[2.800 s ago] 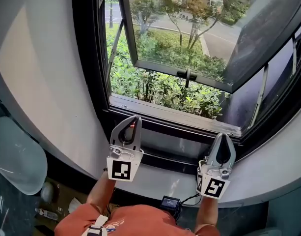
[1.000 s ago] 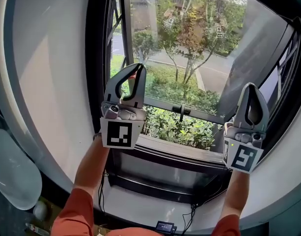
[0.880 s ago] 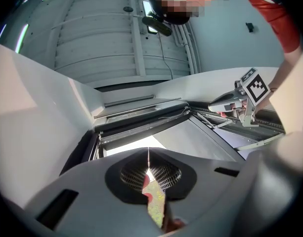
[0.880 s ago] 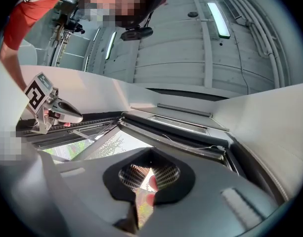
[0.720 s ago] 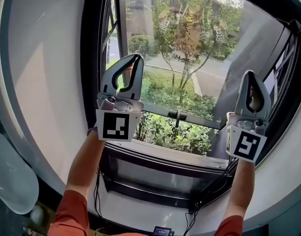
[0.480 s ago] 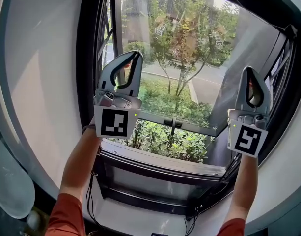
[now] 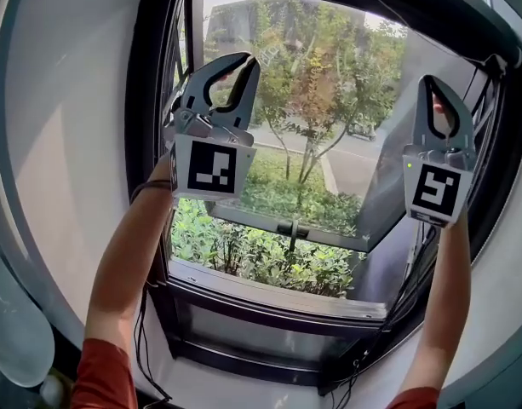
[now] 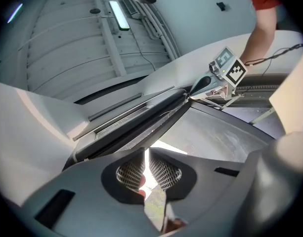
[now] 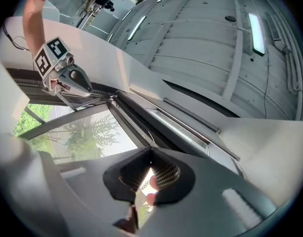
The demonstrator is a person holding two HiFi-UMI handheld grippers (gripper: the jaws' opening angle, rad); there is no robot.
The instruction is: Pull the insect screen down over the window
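Both claws held up high in front of the window frame (image 7: 148, 143), arms stretched, tips pointing steeply up. L gripper (image 7: 243, 60) is near the frame's top-left corner and R gripper (image 7: 435, 82) near the top-right corner, well apart from each other. L: jaws pinched together, only a thin slit of light between the ribbed pads (image 8: 130, 173), nothing in them. R: same, jaws together, empty. As for the insect screen, can't make out any mesh. What shows is a dark top rail (image 8: 136, 126) running along the frame's top edge, w/ a thin grey strip (image 8: 116, 107) just above it. In the left gripper view the R claw's tip sits right by one end of that rail, and in the right gripper view the L claw's tip sits by the other end. Can't tell if either touches it. Below the rail, trees (image 7: 316, 83) and shrubs (image 7: 243, 254) outside show sharp through the opening. Sash (image 7: 252, 220) is swung outward, w/ its handle (image 7: 292, 228) on the bottom rail about mid-width. Marker cubes face the head cam, L one (image 7: 211, 167) and R one (image 7: 435, 190). White wall (image 7: 73, 143) sits left of the frame, and a black cable (image 7: 144, 339) hangs near the frame's bottom-left corner. Red sleeves (image 7: 103, 373) at the bottom edge. Ribbed ceiling w/ a strip light (image 8: 119, 15) shows in both gripper views.
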